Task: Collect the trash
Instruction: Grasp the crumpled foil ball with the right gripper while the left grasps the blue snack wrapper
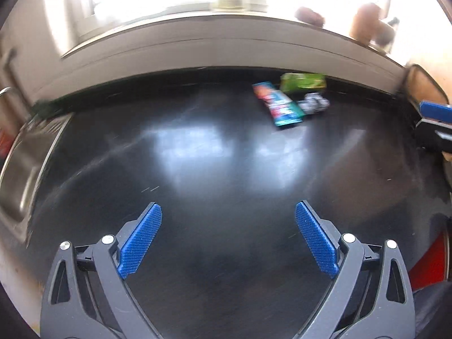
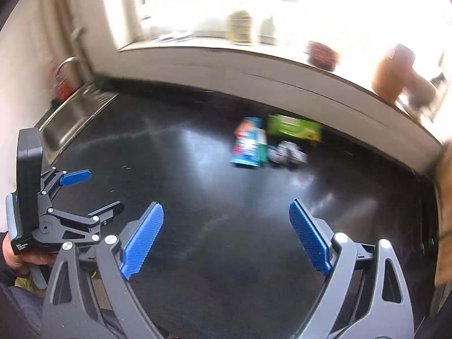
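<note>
Three pieces of trash lie together at the back of the black counter: a teal and red wrapper (image 1: 278, 104) (image 2: 250, 142), a green packet (image 1: 303, 82) (image 2: 293, 127) behind it by the wall, and a crumpled silver foil (image 1: 315, 104) (image 2: 286, 154) to its right. My left gripper (image 1: 228, 236) hangs open over bare counter, well short of them, nothing between its blue pads. My right gripper (image 2: 226, 237) is open too, also empty and short of the trash. In the right wrist view the left gripper (image 2: 84, 192) shows at the left edge, held in a hand.
A steel sink (image 1: 19, 169) (image 2: 67, 121) with a tap is set into the counter at the left. A bright windowsill behind carries jars and brown pots (image 2: 392, 76). A red object (image 1: 429, 262) sits at the right edge. The black countertop (image 2: 197, 186) reflects the window.
</note>
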The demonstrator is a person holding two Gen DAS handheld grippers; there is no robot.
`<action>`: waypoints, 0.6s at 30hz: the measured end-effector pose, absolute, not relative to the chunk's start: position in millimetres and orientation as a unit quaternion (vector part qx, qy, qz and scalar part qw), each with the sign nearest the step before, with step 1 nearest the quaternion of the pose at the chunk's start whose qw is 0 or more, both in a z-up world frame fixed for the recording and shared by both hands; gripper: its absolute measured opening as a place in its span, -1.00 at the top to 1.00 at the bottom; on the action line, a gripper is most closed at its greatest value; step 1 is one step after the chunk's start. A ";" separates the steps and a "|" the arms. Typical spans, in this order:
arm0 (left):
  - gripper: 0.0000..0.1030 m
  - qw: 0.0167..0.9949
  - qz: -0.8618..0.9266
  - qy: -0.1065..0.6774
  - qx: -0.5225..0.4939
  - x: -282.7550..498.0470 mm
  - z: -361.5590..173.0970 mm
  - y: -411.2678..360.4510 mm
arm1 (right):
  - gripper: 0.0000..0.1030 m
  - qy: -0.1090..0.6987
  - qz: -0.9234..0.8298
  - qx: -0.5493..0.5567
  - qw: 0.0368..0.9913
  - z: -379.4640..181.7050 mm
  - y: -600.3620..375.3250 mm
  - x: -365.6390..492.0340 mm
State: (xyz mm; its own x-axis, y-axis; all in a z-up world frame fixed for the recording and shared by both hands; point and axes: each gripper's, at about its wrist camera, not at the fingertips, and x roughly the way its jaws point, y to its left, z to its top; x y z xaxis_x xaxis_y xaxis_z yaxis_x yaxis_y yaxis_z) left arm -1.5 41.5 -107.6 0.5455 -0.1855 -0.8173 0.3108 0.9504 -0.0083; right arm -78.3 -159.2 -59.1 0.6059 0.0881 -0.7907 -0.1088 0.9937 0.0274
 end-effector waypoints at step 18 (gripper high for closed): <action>-0.80 0.857 -0.130 0.494 0.074 115.5 -136.3 -68.4 | -0.70 0.451 0.032 0.010 0.892 -91.2 -232.7 -27.0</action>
